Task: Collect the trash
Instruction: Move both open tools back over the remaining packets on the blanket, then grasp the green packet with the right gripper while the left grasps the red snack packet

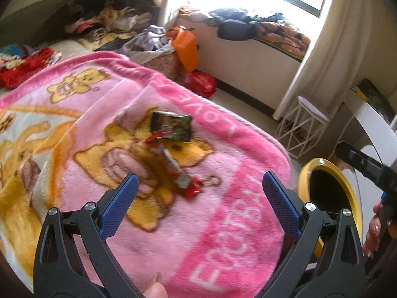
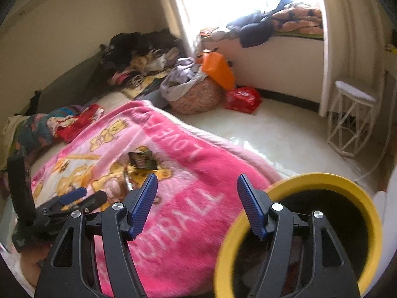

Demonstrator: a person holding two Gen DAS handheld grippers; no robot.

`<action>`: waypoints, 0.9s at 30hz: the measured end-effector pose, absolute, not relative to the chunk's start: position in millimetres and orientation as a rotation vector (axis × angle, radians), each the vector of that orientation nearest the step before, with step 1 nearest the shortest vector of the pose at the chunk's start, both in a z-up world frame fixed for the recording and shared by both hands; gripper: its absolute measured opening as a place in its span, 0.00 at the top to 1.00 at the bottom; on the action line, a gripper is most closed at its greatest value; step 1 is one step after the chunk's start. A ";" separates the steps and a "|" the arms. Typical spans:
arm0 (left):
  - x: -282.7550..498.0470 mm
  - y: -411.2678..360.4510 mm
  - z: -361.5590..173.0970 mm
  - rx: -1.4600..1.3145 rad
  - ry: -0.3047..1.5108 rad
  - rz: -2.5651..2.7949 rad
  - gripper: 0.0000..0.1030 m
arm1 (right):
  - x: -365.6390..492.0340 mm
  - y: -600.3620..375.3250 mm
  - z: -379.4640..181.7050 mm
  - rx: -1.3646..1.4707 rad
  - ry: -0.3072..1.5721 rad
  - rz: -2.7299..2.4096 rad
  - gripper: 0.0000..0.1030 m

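A dark green snack wrapper and a long red and white wrapper lie on the pink blanket on the bed. My left gripper is open and empty just short of the red wrapper. A yellow bin with a dark inside stands at the bed's right edge. In the right wrist view my right gripper is open and empty over the blanket, beside the yellow bin. The green wrapper and the left gripper show there too.
Clothes are piled at the head of the bed. An orange bag, a red bag and a full basket sit on the floor. A white wire stool stands by the curtain.
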State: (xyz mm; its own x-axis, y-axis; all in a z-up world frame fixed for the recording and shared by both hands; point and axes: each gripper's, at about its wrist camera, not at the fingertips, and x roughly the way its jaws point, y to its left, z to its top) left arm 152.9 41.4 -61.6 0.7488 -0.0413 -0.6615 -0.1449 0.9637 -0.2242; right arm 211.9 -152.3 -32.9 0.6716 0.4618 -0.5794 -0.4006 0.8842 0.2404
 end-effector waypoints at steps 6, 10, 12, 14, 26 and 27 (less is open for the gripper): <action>155.9 66.9 -74.6 -0.340 0.733 0.087 0.19 | 245.4 -107.6 -42.3 0.053 0.715 0.578 0.38; 165.1 75.2 -84.8 -0.376 0.755 0.078 0.35 | 264.3 -78.6 -50.3 0.002 0.735 0.624 0.38; 170.5 78.1 -90.9 -0.397 0.769 0.072 0.43 | 278.3 -62.2 -56.3 -0.010 0.757 0.654 0.39; 175.1 80.0 -96.0 -0.415 0.781 0.066 0.49 | 291.5 -50.2 -62.3 -0.008 0.776 0.684 0.46; 204.4 81.2 -125.0 -0.507 0.846 0.015 0.69 | 341.0 7.3 -103.9 -0.100 0.883 0.768 0.67; 205.5 81.2 -126.6 -0.511 0.849 0.012 0.69 | 343.9 10.2 -106.6 -0.101 0.891 0.776 0.67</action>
